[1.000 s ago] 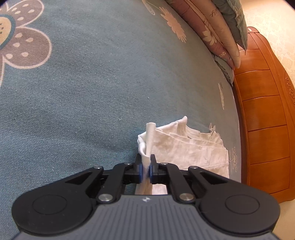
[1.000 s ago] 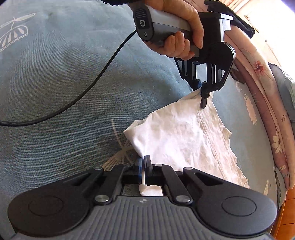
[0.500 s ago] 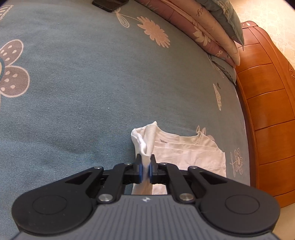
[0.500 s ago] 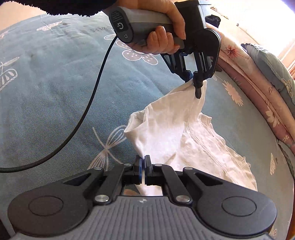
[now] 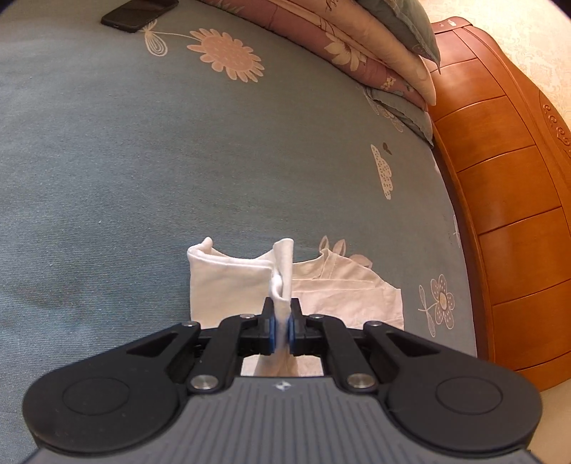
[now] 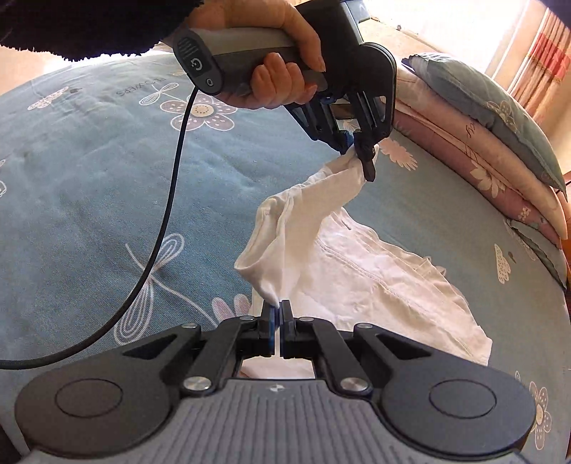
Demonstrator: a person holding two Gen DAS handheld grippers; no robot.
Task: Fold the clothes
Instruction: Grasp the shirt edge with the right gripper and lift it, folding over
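White garment [image 6: 357, 271] has risen off the bed [image 6: 89, 196] toward twelve o'clock; both grippers, left gripper [image 6: 360, 157] and right gripper [image 6: 277, 321], pinch its corners, ready to fold over.

We count one white garment [image 6: 357, 271], two grippers, left gripper [image 6: 362, 157] and right gripper [image 6: 277, 321], one hand [image 6: 278, 67] in view, one black phone [image 5: 139, 14], one cable [image 6: 167, 200], one bed [image 5: 142, 142], one wooden headboard [image 5: 506, 214].

garment [image 6: 357, 271]: plain white
bedspread [image 5: 142, 142]: blue-grey, pink and brown flower print
pillows [image 5: 374, 46]: mauve, cream, grey-blue, floral
headboard [image 5: 506, 200]: orange-brown wood
phone [image 5: 139, 12]: black
gripper pads [image 5: 273, 330]: blue
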